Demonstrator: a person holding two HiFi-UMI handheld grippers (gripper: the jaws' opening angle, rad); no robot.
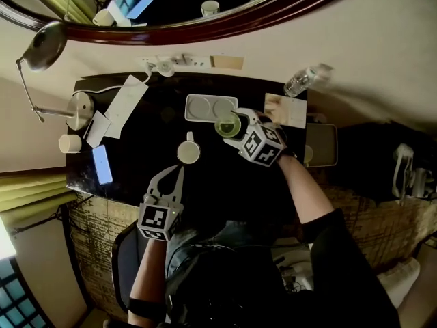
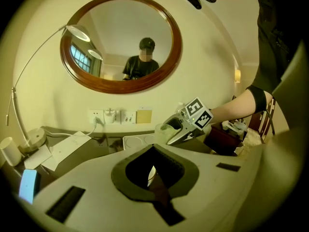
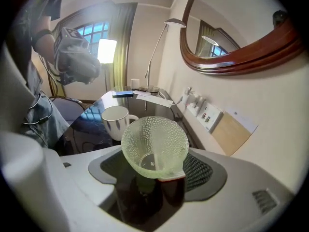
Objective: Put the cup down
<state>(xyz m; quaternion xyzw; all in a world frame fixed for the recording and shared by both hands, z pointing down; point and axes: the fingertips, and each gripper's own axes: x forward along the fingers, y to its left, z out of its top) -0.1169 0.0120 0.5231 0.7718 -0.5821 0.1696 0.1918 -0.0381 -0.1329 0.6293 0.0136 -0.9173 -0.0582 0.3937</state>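
Dark table (image 1: 218,176) under 1 round mirror (image 1: 171,5); cup (image 1: 227,126) seemingly above white tray (image 1: 200,108)

cup (image 3: 154,146): translucent pale green, dimpled all over, glossy | desk (image 1: 143,149): black, smooth, mirror-glossy | mug (image 3: 115,120): white, glazed, shiny | mirror frame (image 2: 176,42): dark polished wood | lamp (image 1: 44,45): smooth metal, satin sheen | bottle (image 1: 304,80): clear plastic | tray (image 1: 191,108): white, smooth, looks plastic

The dimpled pale-green translucent plastic cup (image 3: 154,146) is dotted all over. The round white ceramic mug (image 1: 188,152) stands on the glossy black tabletop (image 1: 136,157).
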